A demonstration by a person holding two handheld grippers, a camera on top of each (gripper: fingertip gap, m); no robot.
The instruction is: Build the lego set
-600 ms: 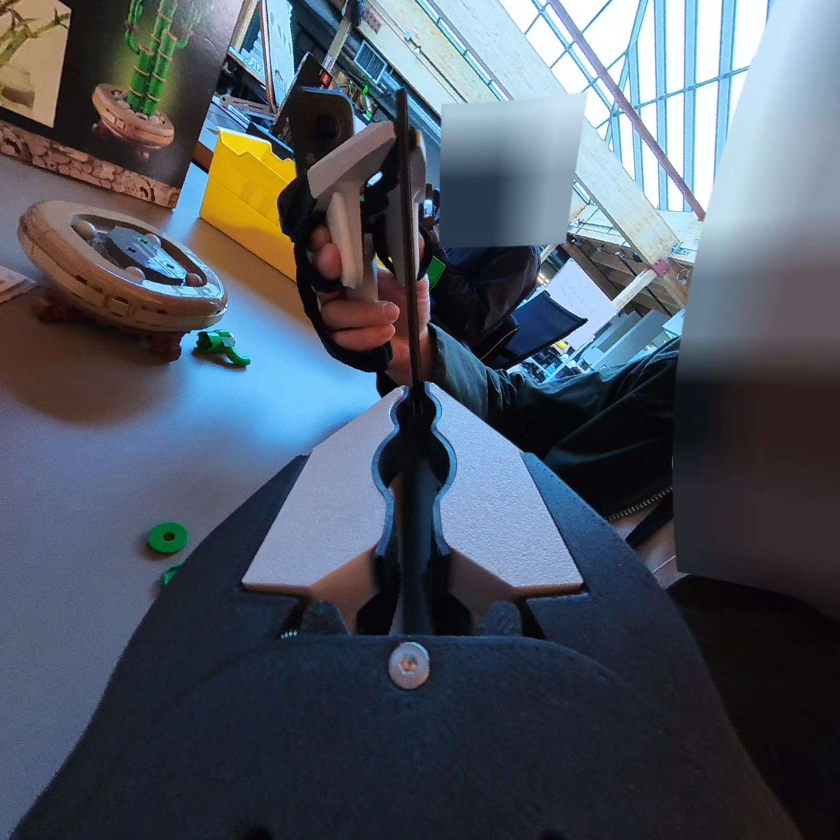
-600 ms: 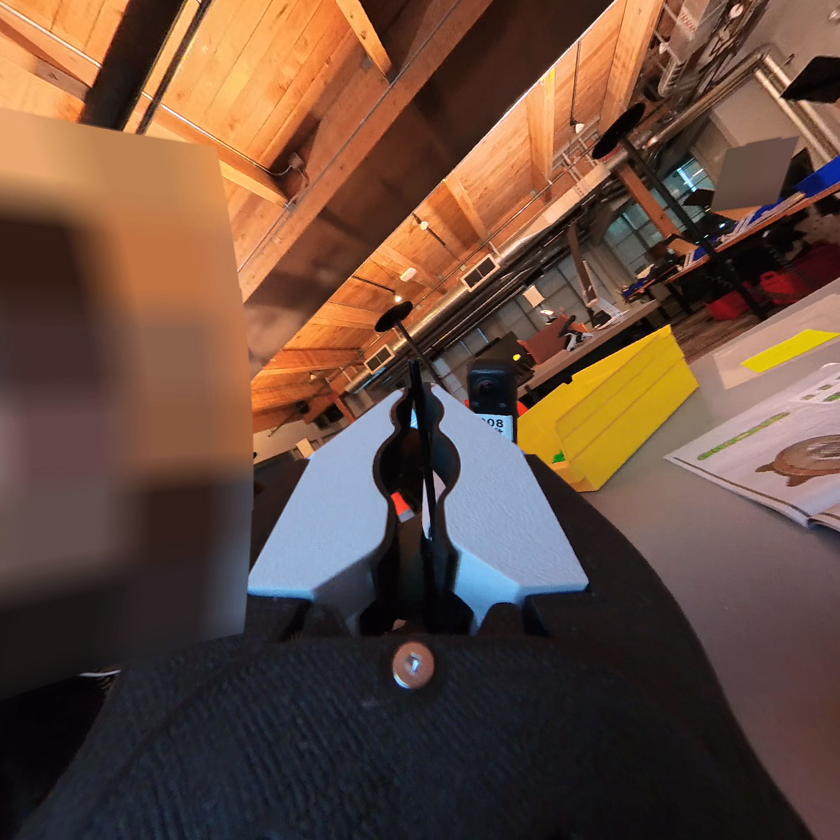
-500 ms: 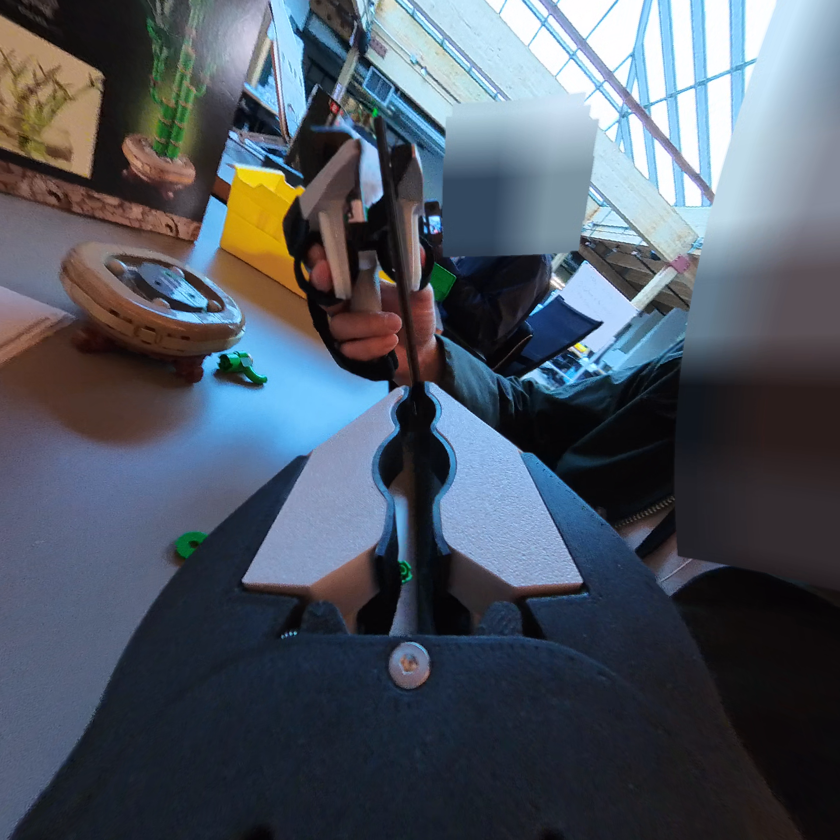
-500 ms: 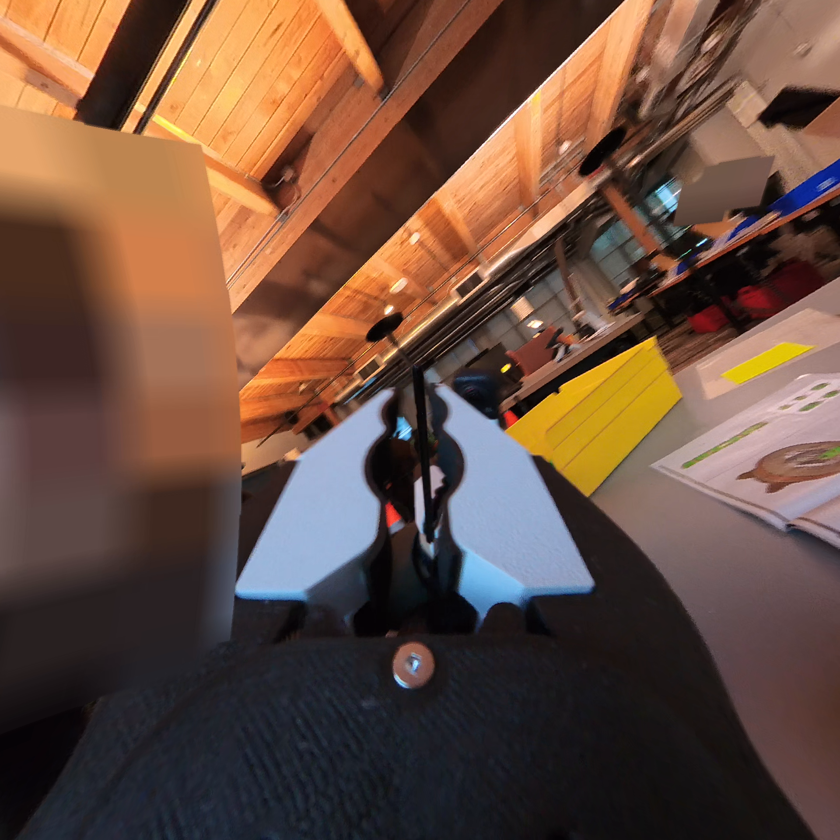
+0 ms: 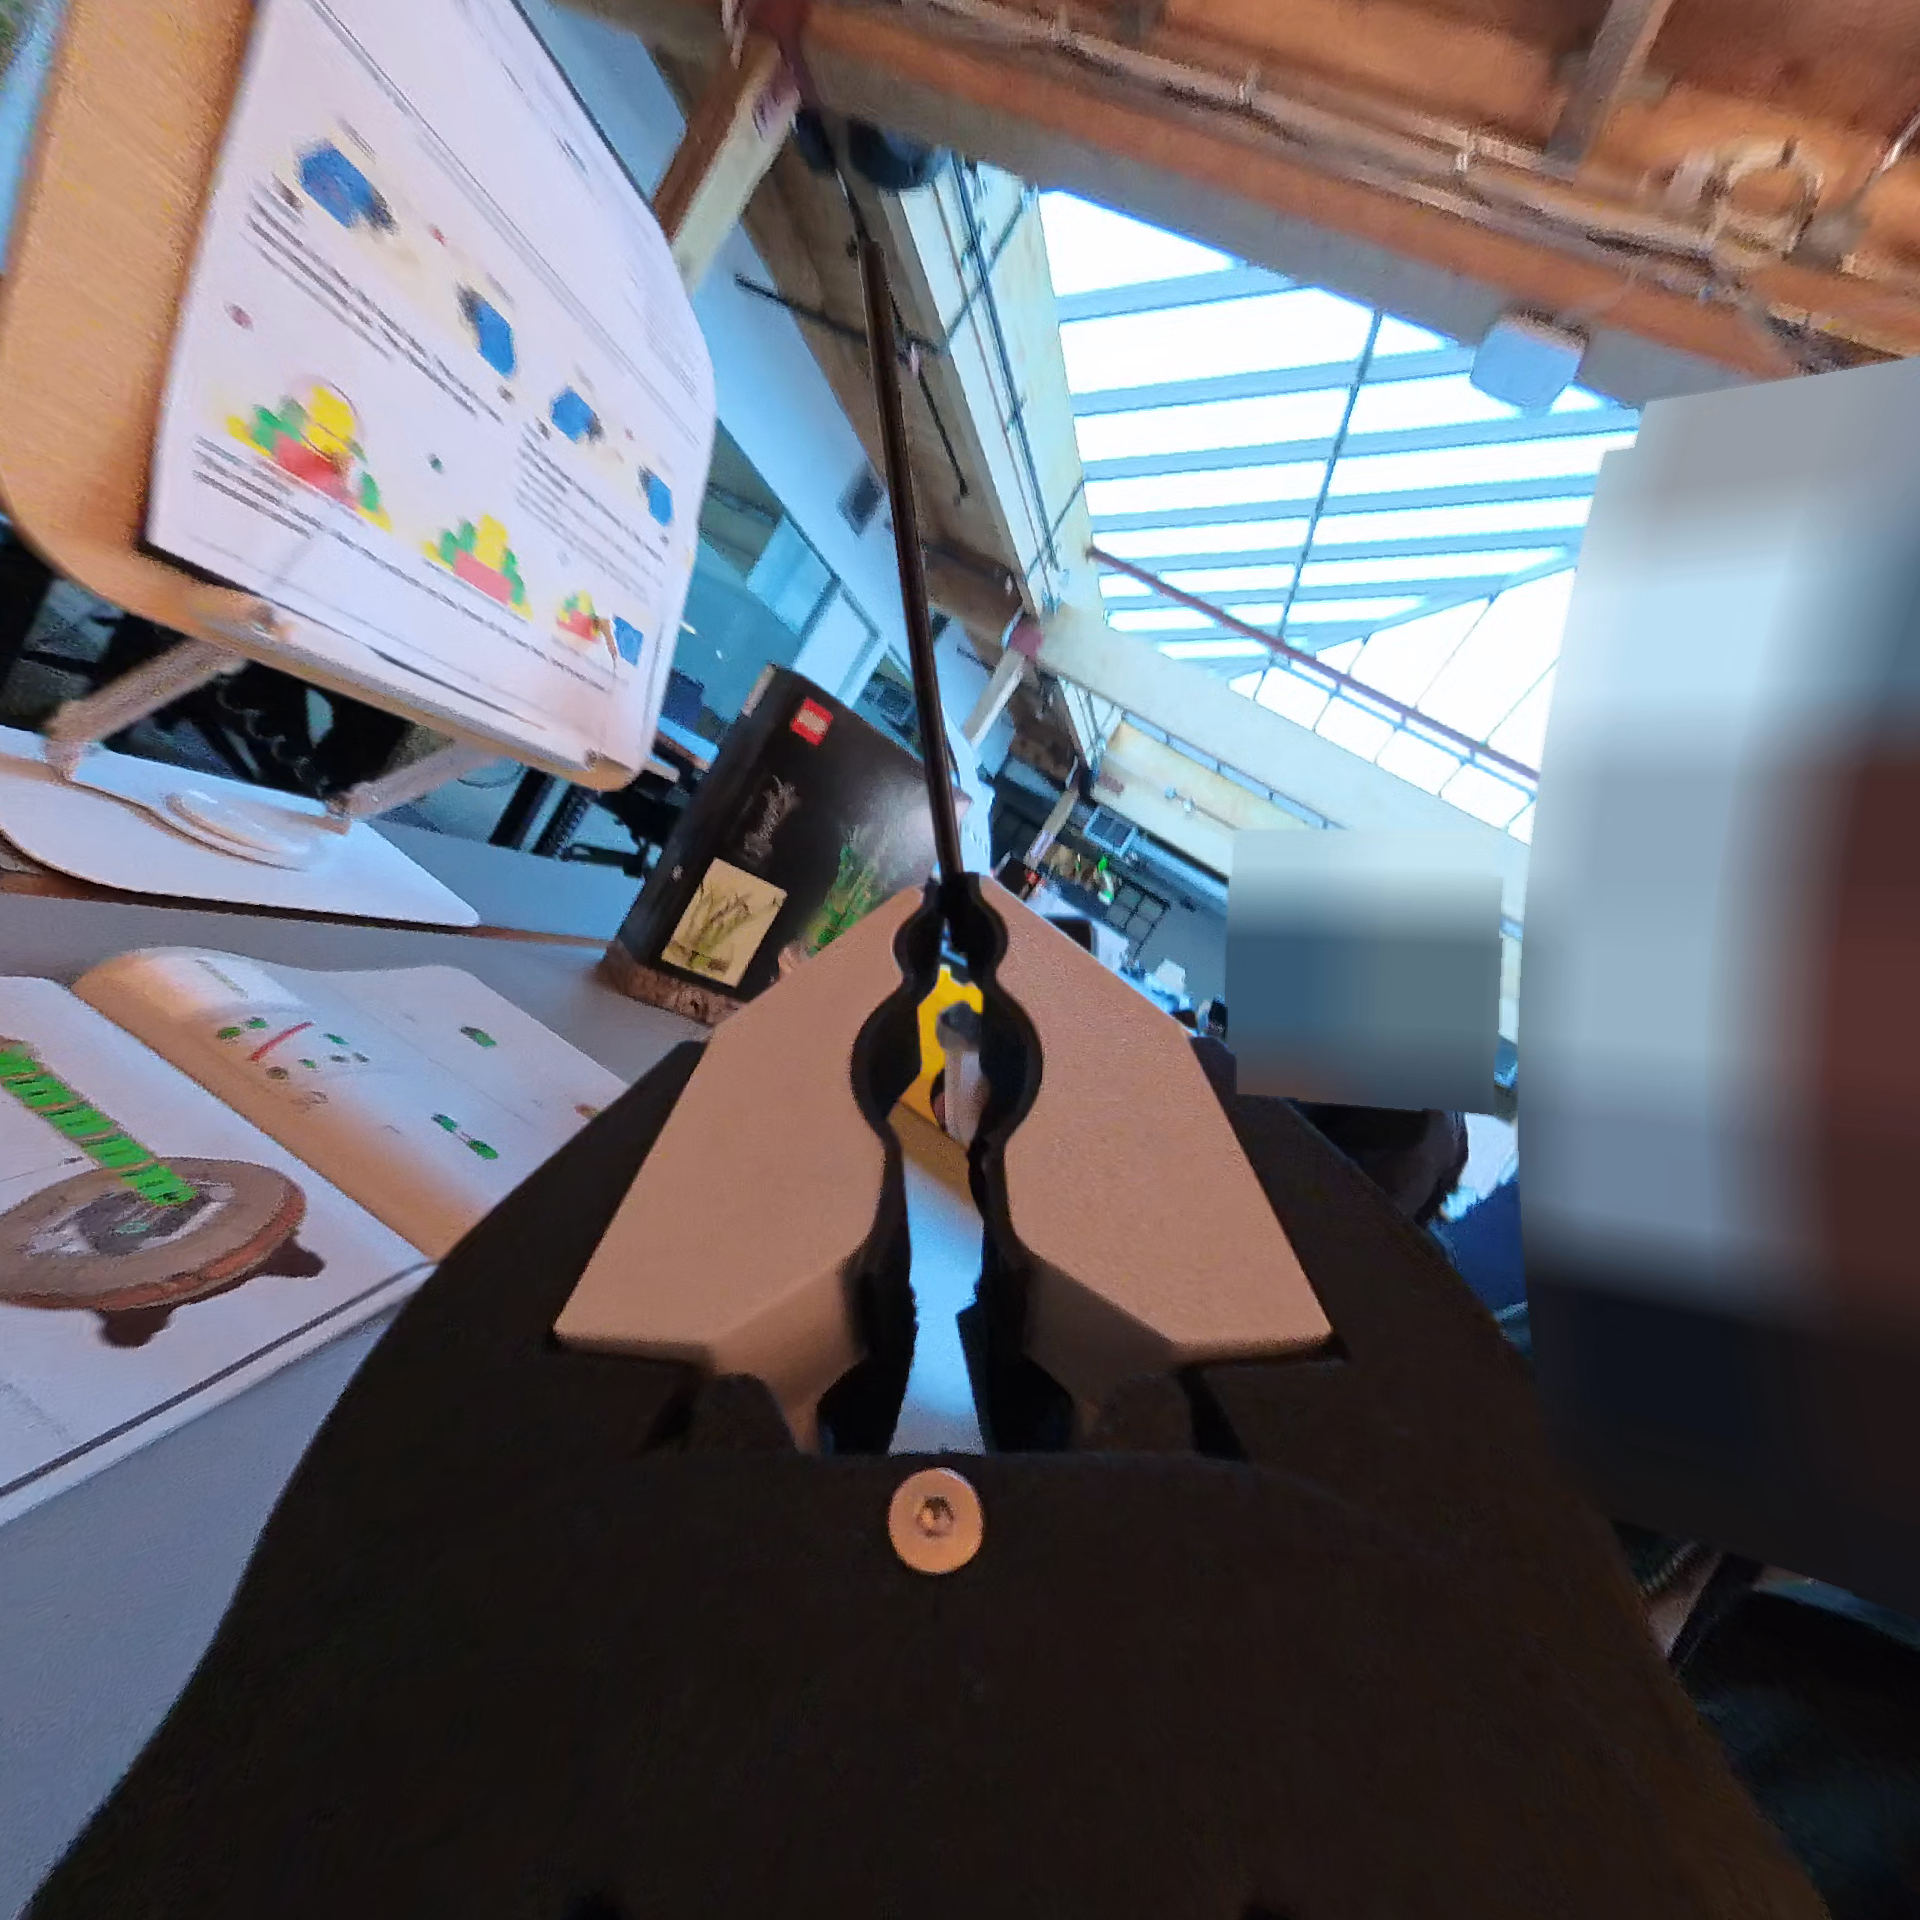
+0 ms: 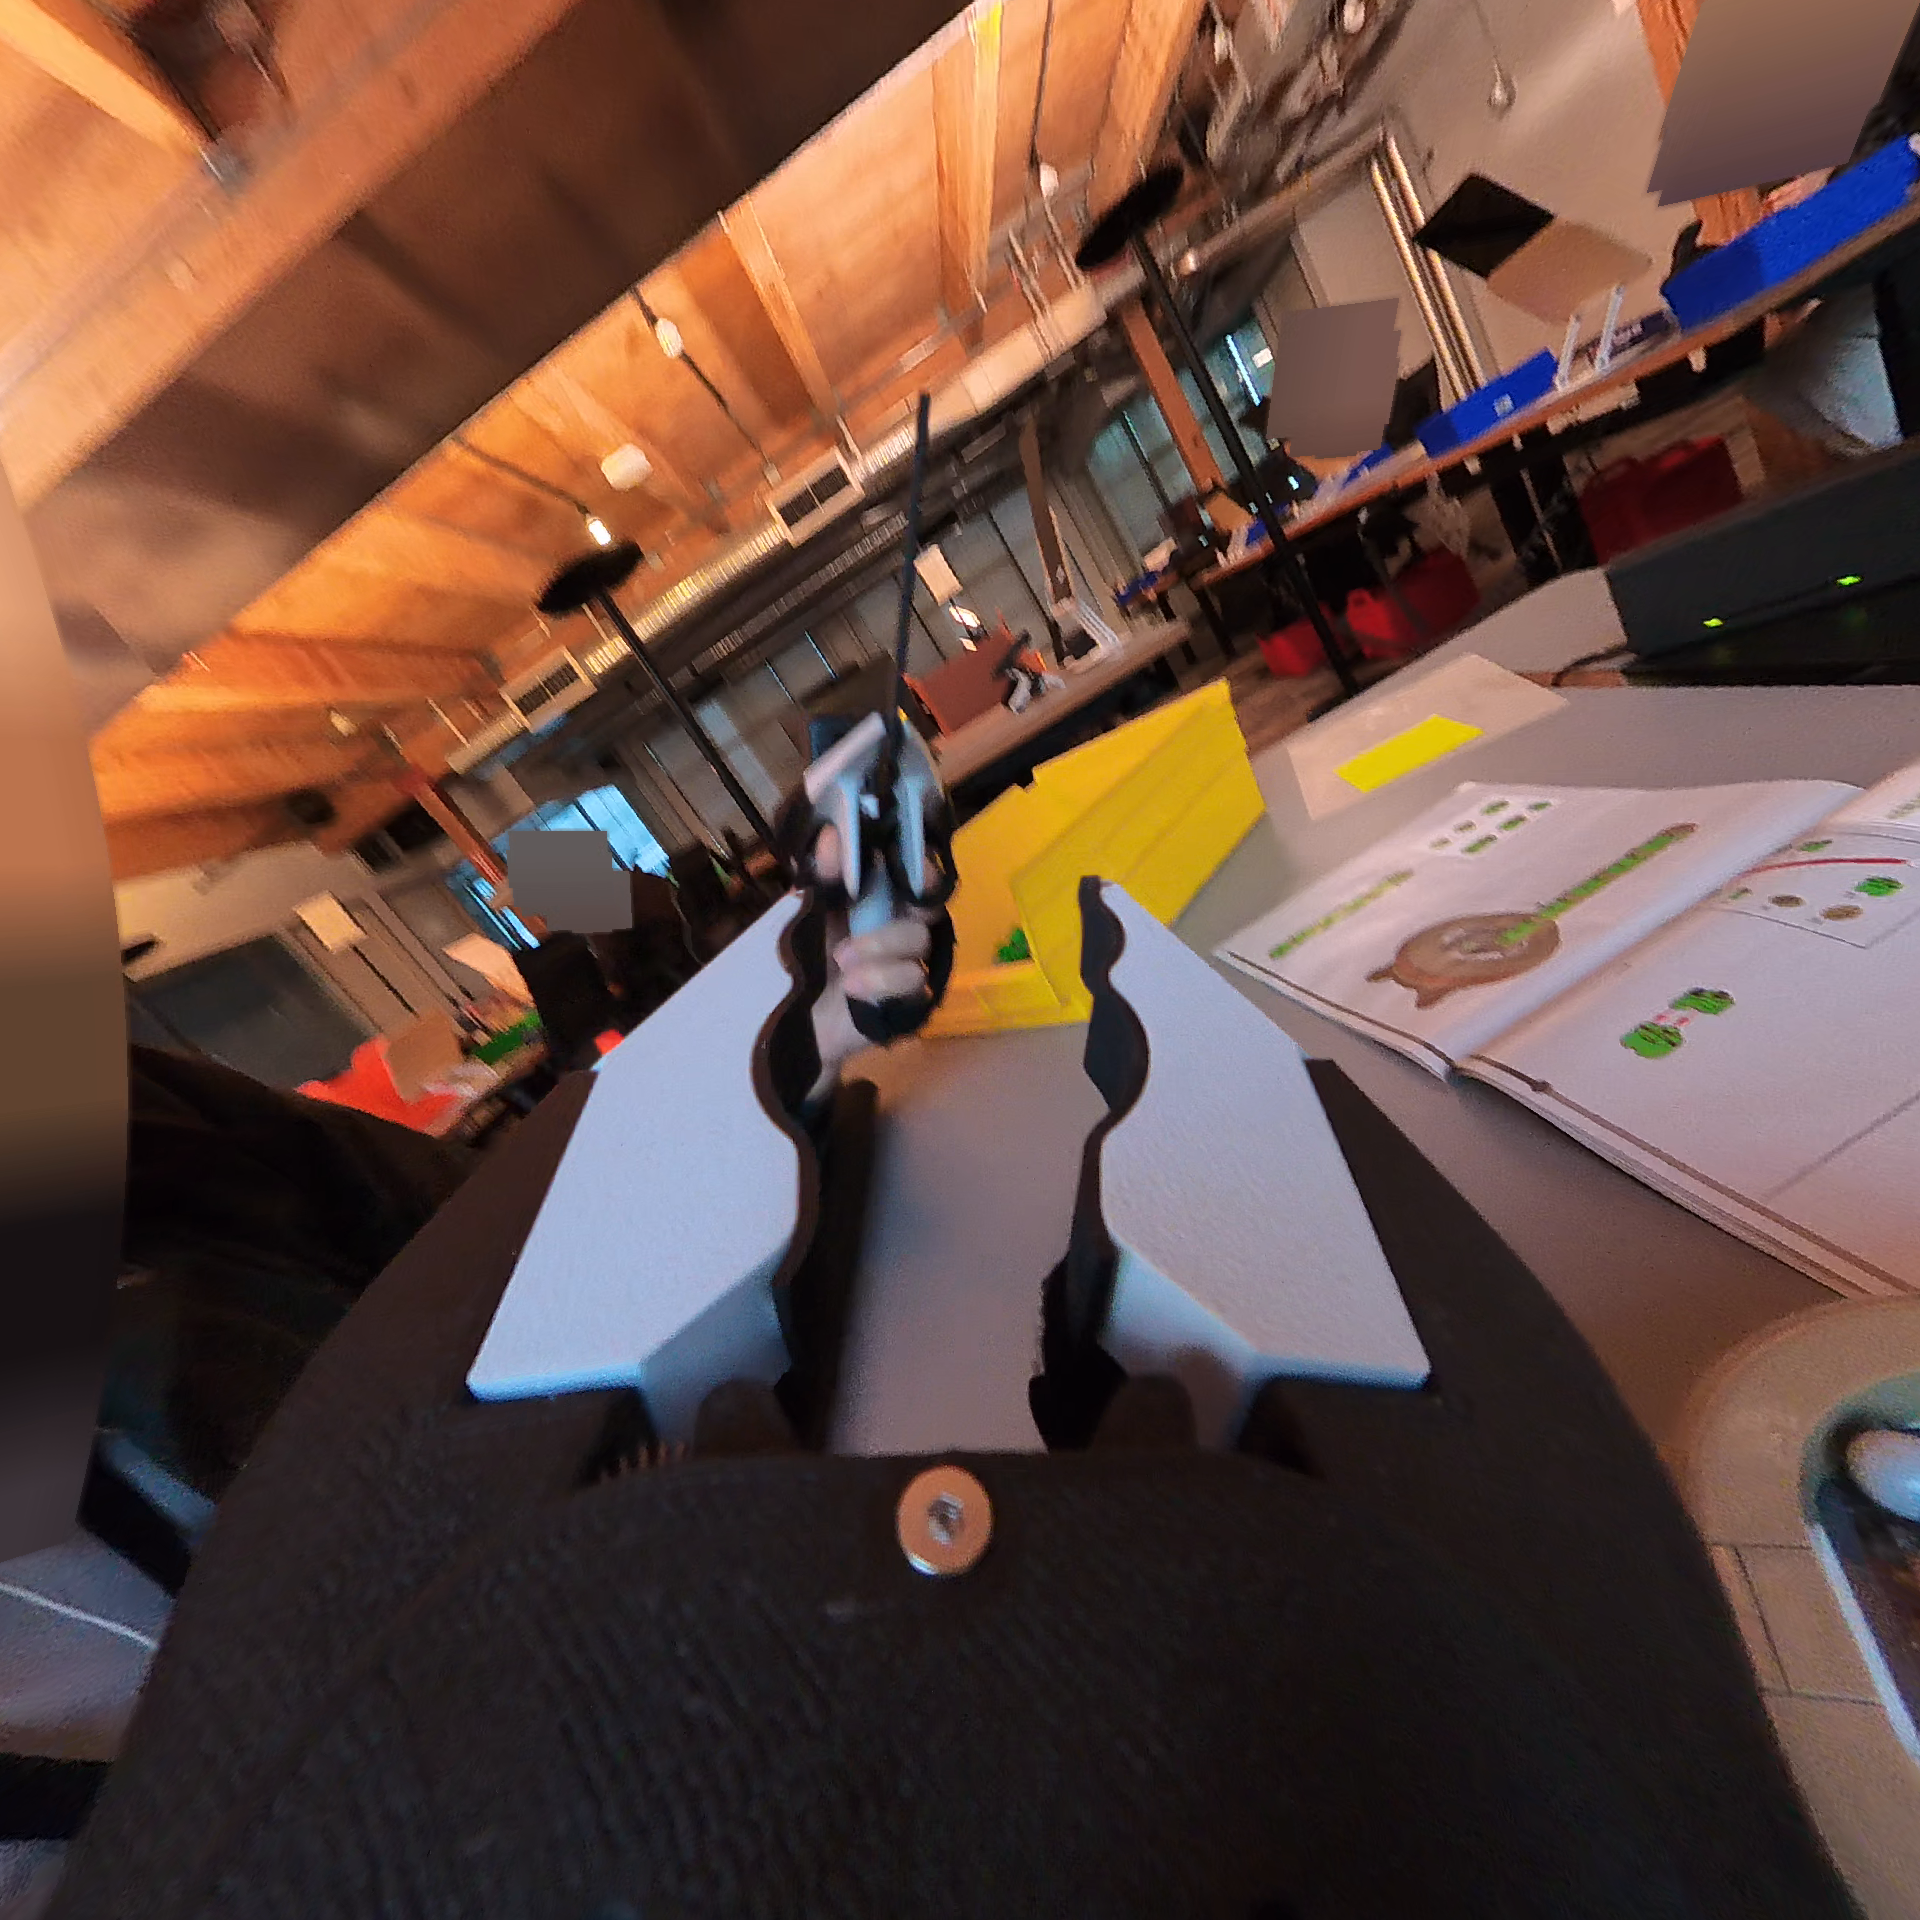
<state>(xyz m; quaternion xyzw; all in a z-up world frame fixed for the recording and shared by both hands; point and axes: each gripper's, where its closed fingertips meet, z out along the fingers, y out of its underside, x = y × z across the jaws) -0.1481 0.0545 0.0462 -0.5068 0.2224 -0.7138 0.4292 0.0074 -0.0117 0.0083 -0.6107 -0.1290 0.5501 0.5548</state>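
your left tool [image 5: 951, 914] pinches the base of a long thin black rod [image 5: 902, 540], which sticks up well above the grey counter [image 5: 540, 961]. the open instruction booklet [image 5: 312, 1101] lies to its left. your right tool [image 6: 940, 935] is spread and empty, with the tan round lego base [image 6: 1808, 1455] at its right, near the yellow plastic bin [image 6: 1132, 810]. held only at one end, the rod could likely pivot or slip as you swing it toward the base.

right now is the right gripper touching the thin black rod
Apart. The right wrist view shows the right gripper open and empty, while the thin black rod stands farther off, clamped in the left gripper.
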